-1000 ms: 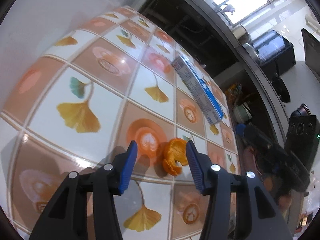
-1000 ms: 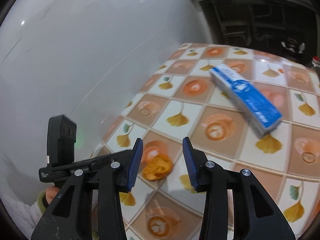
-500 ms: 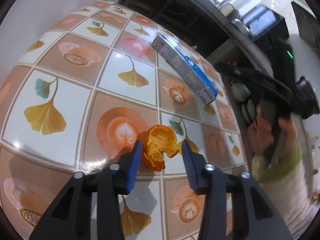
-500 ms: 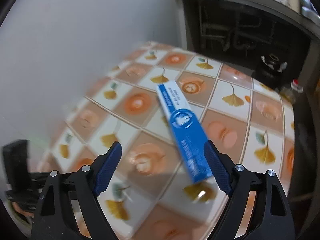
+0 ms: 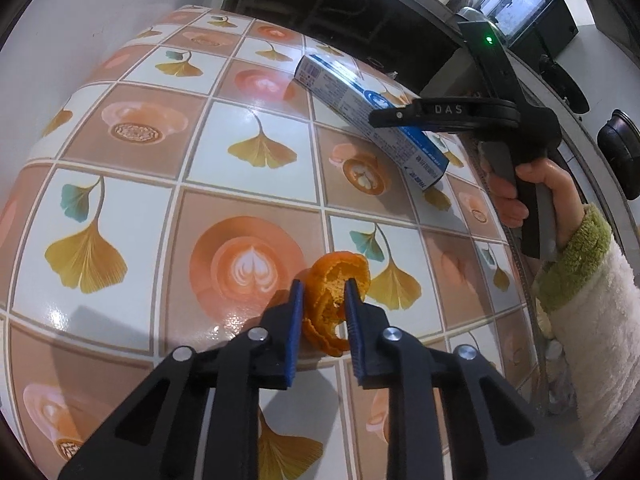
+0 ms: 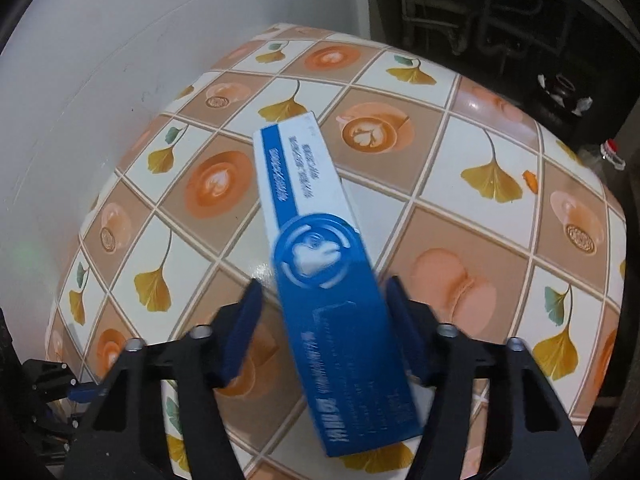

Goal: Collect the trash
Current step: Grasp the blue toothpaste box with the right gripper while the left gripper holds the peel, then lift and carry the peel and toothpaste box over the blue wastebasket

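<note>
An orange peel (image 5: 334, 288) lies on the tiled tabletop (image 5: 240, 152). My left gripper (image 5: 321, 308) is shut on the peel, its blue pads pressing both sides. A blue and white toothpaste box (image 6: 320, 248) lies flat on the table; it also shows in the left wrist view (image 5: 360, 104). My right gripper (image 6: 324, 320) is open and straddles the near end of the box, its fingers (image 6: 240, 328) on either side and apart from it. In the left wrist view the right gripper's finger tip (image 5: 380, 114) shows over the box.
A white wall (image 6: 100, 60) borders the table's left side. A dark under-counter space with pipes (image 6: 480, 20) lies behind the table. A small orange scrap (image 6: 530, 180) lies near the table's right edge. A bottle with a red cap (image 6: 610, 152) stands beyond that edge.
My left gripper has closed onto the orange peel. My right gripper has swung away from the peel, opened wide and come down around the near end of the toothpaste box.
</note>
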Demonstrator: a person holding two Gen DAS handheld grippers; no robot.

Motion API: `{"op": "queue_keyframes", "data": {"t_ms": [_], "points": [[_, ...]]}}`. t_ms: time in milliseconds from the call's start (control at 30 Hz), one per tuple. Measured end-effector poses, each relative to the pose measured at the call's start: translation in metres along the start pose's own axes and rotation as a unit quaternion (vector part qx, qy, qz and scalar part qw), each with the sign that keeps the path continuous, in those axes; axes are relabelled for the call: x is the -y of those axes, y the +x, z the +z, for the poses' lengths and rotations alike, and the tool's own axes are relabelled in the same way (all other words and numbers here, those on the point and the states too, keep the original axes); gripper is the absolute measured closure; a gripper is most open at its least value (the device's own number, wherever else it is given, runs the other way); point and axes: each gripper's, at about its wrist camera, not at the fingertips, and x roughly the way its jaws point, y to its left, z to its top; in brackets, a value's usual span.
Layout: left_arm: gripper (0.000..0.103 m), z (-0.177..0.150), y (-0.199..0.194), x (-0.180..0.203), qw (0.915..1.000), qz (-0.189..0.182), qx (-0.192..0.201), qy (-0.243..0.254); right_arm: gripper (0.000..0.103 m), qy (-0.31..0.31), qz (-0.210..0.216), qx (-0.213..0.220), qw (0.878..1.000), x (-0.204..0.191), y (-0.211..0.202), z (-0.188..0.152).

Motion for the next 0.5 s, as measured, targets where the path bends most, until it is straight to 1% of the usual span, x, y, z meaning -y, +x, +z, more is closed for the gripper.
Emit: {"op": "queue_keyframes", "data": {"t_ms": [233, 300, 367, 500], "points": [[0.093, 0.000, 0.001, 0.003, 0.9998, 0.017, 0.006, 0.002, 0.054, 0.037, 0.006, 0.001, 0.999, 0.005, -0.014, -0.022], [0.095, -0.002, 0.000, 0.003, 0.9999, 0.015, 0.003, -0.001, 0.054, 0.056, 0.012, 0.000, 0.998, 0.007, -0.024, -0.038], [0.095, -0.006, -0.001, 0.005, 0.9999, 0.013, 0.001, 0.001, 0.054, 0.068, 0.012, -0.001, 0.998, 0.008, -0.032, -0.055], [0.096, -0.019, -0.004, 0.011, 0.9999, 0.007, -0.008, 0.009, 0.054, 0.068, 0.002, -0.006, 0.998, 0.001, -0.056, -0.106]]}}
